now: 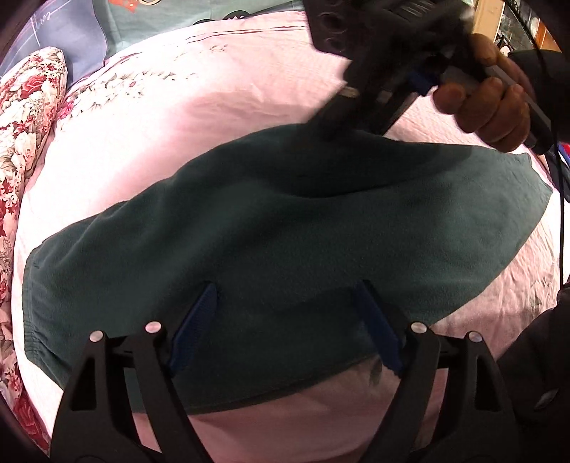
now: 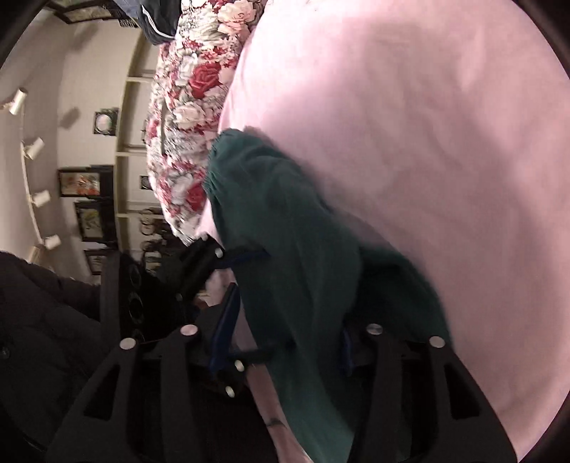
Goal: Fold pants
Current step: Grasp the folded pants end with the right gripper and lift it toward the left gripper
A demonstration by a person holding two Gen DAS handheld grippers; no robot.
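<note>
Dark green pants (image 1: pixel 285 220) lie folded lengthwise across a pink bed sheet (image 1: pixel 178 117), with the elastic waistband at the left end. My left gripper (image 1: pixel 288 320) stands open and wide over the pants' near edge, and its blue pads (image 1: pixel 199 320) press on nothing. A hand (image 1: pixel 488 103) holds my right gripper (image 1: pixel 331 126), blurred, at the pants' far edge. In the right wrist view a raised fold of the pants (image 2: pixel 285 231) runs between the fingers of my right gripper (image 2: pixel 285 338). That gripper is open: pink sheet shows between its left pad (image 2: pixel 224 331) and the cloth.
A floral quilt (image 1: pixel 32 117) is bunched at the bed's left side, by the waistband (image 2: pixel 192 107). Blue-grey patterned bedding (image 1: pixel 89 32) lies beyond the sheet. A black cable (image 1: pixel 561 213) hangs at the right edge. A dark sleeve (image 2: pixel 42 320) and a wall with framed pictures (image 2: pixel 85 185) fill the right wrist view's left.
</note>
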